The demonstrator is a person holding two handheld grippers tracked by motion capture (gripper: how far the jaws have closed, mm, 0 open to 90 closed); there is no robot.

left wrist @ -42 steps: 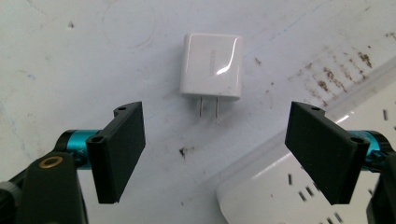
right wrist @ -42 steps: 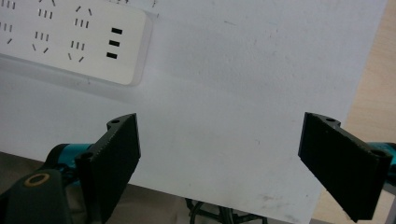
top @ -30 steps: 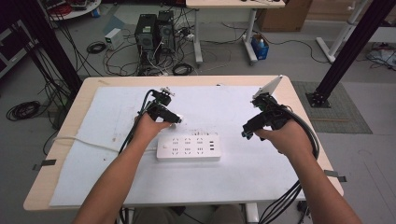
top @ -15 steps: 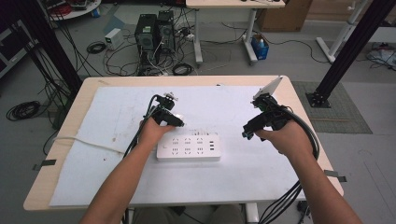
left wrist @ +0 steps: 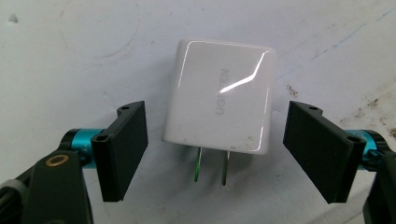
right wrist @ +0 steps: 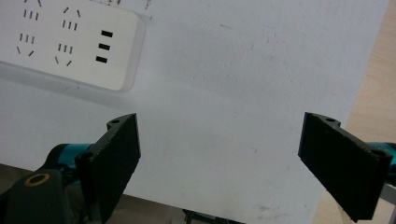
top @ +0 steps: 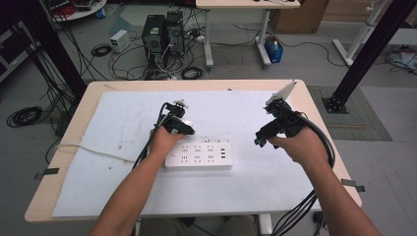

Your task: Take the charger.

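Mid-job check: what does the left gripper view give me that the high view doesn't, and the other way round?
Left gripper view: the white charger lies flat on the white sheet, its two prongs pointing toward the camera, with the left gripper open and a black finger on either side, not touching it.

High view: the power strip lies just near of the left gripper, the right gripper is off to its right, and both forearms come in over the table.

Both: the left gripper and the white sheet.
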